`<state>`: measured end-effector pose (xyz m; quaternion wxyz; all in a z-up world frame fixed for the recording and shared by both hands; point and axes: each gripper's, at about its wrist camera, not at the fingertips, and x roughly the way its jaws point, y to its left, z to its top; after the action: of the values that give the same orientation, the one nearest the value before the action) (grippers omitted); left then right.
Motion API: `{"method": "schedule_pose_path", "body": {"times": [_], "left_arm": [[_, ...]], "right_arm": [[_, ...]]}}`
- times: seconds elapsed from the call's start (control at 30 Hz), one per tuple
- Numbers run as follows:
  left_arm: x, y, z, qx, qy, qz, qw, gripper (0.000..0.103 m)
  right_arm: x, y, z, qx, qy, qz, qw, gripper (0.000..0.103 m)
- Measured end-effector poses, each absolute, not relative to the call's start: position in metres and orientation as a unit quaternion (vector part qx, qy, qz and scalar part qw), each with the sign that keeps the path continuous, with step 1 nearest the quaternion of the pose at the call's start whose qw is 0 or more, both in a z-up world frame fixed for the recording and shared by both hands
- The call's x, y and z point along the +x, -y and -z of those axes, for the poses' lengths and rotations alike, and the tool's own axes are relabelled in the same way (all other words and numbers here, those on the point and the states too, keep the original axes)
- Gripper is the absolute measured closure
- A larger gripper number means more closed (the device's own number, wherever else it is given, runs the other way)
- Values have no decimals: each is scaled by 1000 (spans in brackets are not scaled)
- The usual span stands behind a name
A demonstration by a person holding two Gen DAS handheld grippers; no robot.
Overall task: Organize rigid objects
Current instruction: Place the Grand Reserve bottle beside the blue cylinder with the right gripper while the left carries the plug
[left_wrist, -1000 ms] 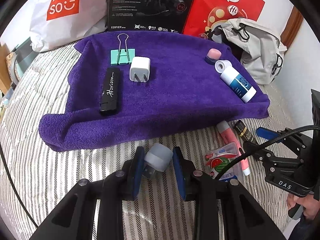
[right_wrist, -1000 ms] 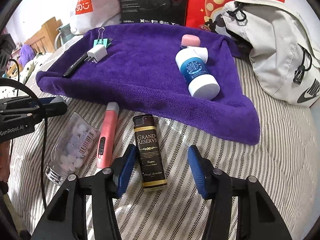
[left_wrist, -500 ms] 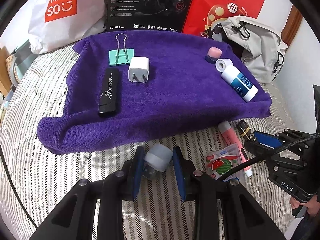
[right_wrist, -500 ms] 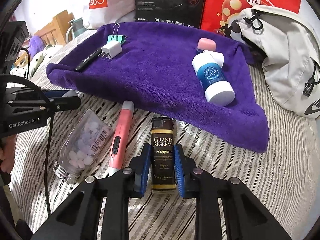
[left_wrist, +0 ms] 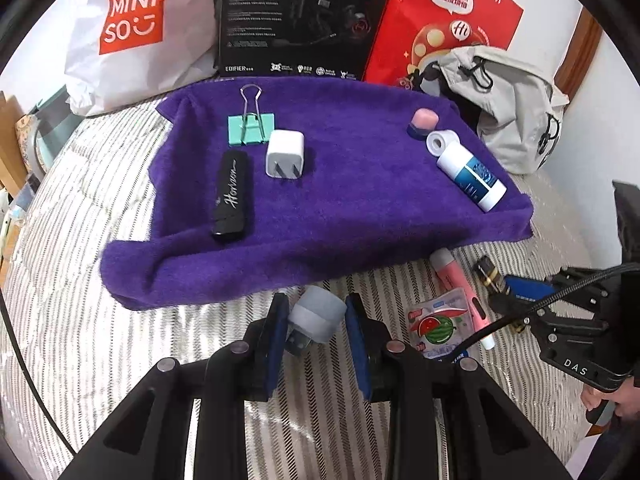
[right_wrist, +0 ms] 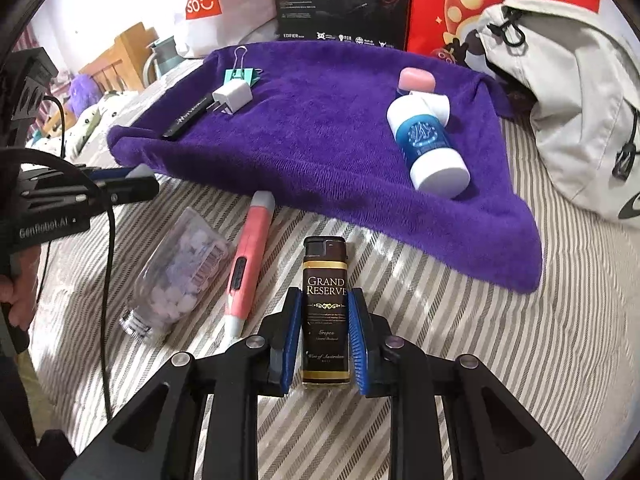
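Left tongs (left_wrist: 316, 320): clenched on a small grey round-capped USB plug-in piece (left_wrist: 316, 317), held between the blue pads above the striped bed cover (left_wrist: 80, 280), just short of the near edge of the purple terry towel (left_wrist: 340, 216).

Right tongs (right_wrist: 325, 332): clenched on a dark brown rectangular lighter with gold "Grand Reserve" lettering (right_wrist: 325, 308), both pads pressed to its long sides. The lighter lies lengthwise along the tongs, its black top pointing toward the towel. Whether it is lifted clear of the bed cover cannot be told.

On the towel, left group: a teal binder clip with wire handles (left_wrist: 251, 126), a white two-prong wall charger cube (left_wrist: 285, 155) just beside it, and a black slim case lettered "Horizon" (left_wrist: 233, 195) beside the charger. Right group: a pink-capped small jar (left_wrist: 423, 121), a white tape roll (left_wrist: 441, 142), and a white bottle with blue label (left_wrist: 470, 176) lying on its side, touching the roll.

On the bed cover, off the towel: a pink and grey utility knife (right_wrist: 250, 258) and a clear jar of white tablets (right_wrist: 176, 276) lying on its side, side by side left of the lighter.

Behind the towel: a white shopping bag (left_wrist: 136, 28), a black carton (left_wrist: 300, 16), a red bag (left_wrist: 444, 16) and a light grey backpack (left_wrist: 508, 100).
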<state>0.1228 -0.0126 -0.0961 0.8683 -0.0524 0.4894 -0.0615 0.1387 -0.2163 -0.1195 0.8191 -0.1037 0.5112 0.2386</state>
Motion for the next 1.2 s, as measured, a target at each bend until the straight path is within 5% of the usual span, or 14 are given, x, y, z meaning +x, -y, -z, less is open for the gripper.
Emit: {"method": "schedule_pose_path", "body": {"times": [0.87,1.2], "left_arm": [[145,-20,59,-63,-460,54,884,75],[167,-37,63,-71,-461,49,883,75]], "right_arm": [[183,205,58,-64,-469,-281,835,80],[246,186,91,-95,-496,-269,820,80]]}}
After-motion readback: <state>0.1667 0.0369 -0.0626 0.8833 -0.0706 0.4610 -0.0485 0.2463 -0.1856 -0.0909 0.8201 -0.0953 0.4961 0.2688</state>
